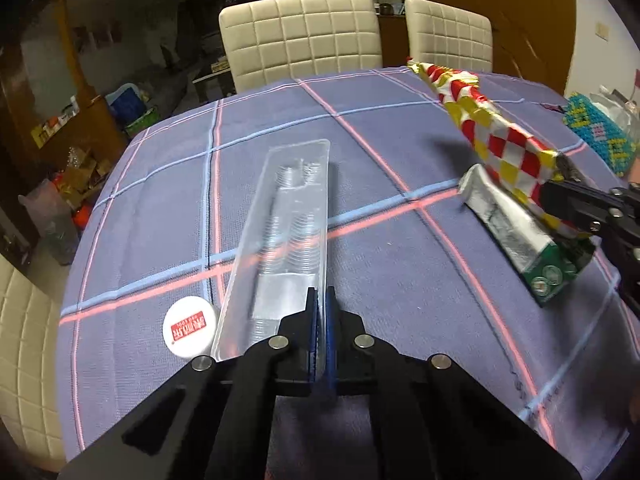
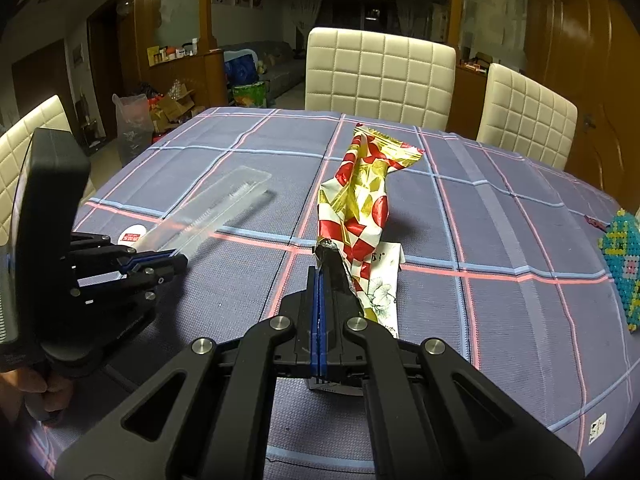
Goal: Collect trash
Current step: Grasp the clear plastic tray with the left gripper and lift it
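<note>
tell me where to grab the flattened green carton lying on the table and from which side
Grip the flattened green carton at its silver torn end, the end farthest from the right gripper. That end is clear, while the checkered wrapper crosses the rest. It lies flat, so come from above, probably pinching one long edge.

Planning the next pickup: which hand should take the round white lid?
Left. Its gripper, pinching the clear tray, is beside the white lid; the right gripper holds the checkered wrapper farther off.
</note>
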